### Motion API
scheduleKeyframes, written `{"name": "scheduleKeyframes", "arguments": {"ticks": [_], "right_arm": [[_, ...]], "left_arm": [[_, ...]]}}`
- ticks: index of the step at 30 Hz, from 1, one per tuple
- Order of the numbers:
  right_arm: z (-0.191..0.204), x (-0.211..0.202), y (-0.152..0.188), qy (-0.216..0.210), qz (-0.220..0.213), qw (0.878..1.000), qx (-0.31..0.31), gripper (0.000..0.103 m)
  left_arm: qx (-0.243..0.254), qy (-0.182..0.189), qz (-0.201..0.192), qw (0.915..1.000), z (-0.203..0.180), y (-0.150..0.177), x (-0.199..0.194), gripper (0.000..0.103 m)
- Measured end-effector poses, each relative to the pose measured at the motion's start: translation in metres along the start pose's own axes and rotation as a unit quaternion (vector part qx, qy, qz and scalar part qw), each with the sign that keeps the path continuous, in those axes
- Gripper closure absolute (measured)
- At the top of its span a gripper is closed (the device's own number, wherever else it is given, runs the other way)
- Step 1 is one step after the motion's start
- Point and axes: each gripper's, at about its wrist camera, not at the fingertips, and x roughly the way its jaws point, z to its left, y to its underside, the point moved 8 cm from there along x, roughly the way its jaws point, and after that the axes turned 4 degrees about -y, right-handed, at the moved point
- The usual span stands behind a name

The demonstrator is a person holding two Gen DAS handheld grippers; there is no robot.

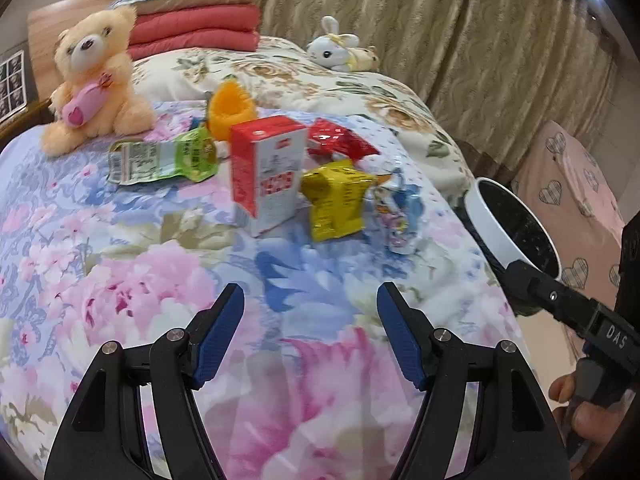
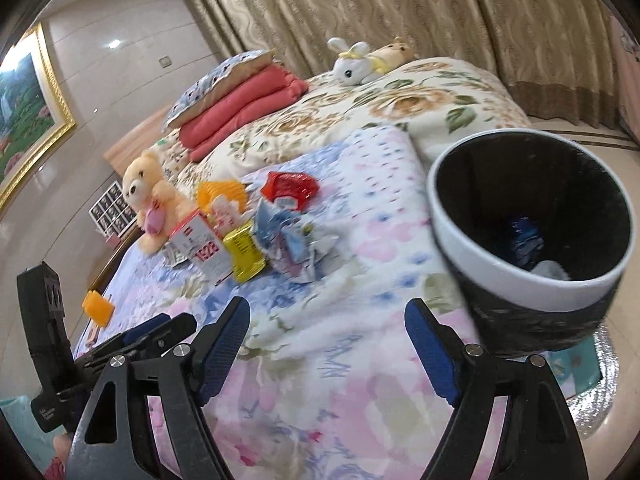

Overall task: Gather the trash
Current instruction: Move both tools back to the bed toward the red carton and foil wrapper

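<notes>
Trash lies in a cluster on the floral bedspread [image 1: 160,264]: an upright red-and-white carton [image 1: 268,172], a yellow packet [image 1: 336,200], a flattened green pouch [image 1: 164,160], a red wrapper [image 1: 340,140], a crumpled blue-and-white wrapper [image 1: 394,208] and an orange cup-like piece [image 1: 232,110]. My left gripper [image 1: 310,300] is open and holds nothing, a short way in front of the carton. My right gripper [image 2: 326,316] is also open and holds nothing, over the bedspread left of a black bin with a white rim [image 2: 480,264]. Blue and white scraps [image 2: 528,240] lie inside the bin.
A teddy bear [image 1: 96,76] sits left of the trash. Folded red blankets [image 1: 196,32] and a white bunny plush [image 1: 340,48] lie farther back. Curtains hang behind the bed. A pink heart-patterned cover [image 1: 572,200] stands right of the bin. A small orange object [image 2: 98,308] rests at the bed's left edge.
</notes>
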Motion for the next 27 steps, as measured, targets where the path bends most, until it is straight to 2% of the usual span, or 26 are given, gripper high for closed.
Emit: {"name": "scheduleKeyframes", "arguments": {"ticks": [18,27], "right_arm": [[0.022,0.060,-0.009,-0.008,0.038,0.999,-0.014,0.022],[0.030,0.083,-0.020,-0.010,0.048,0.998,-0.027,0.022]], "left_arm": [[-0.010,-0.021,0.017,0.9996,0.037,-0.024,0.032,0.032],[-0.014,-0.012,0.029,0.9994,0.042,-0.043,0.059,0.032]]}}
